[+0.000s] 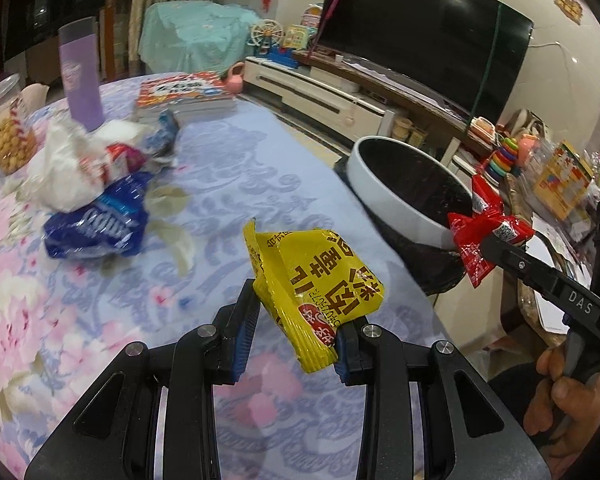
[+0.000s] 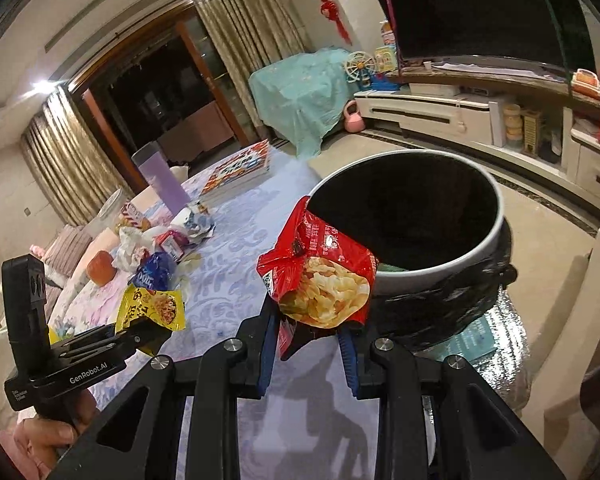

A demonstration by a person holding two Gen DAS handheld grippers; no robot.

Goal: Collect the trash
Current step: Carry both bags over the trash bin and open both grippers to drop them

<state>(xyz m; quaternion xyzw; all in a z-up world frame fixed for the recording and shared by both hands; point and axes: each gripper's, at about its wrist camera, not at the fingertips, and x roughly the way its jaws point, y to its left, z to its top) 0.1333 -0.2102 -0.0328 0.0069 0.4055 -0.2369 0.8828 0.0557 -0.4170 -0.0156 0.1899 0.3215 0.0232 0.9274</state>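
Left gripper (image 1: 296,334) clamped narrow on yellow snack wrapper (image 1: 312,292), held up off the tabletop (image 1: 228,168), near edge. Right gripper (image 2: 308,340) pinching red chip bag (image 2: 320,276) by its lower end, jaws narrow, bag hanging just beside the near rim of the bin (image 2: 452,256); probably lined up for a drop inside. Both pieces lifted clear, likely so nothing drags across the cloth on the way right. Bin black-lined with pale rim, standing off the right edge of the tabletop, mouth open. More trash left on the far left: blue wrapper (image 1: 96,224), crumpled white paper (image 1: 68,168), smaller scraps beside. Not trash, probably: purple tumbler (image 1: 80,76), clear snack jar (image 1: 8,128), boxed book stack (image 1: 184,96). Floral pink-and-lilac cloth, flat, glossy. Living room behind: TV (image 1: 424,36) on a long low cabinet, toys, red hangings, curtains, dim warm light.
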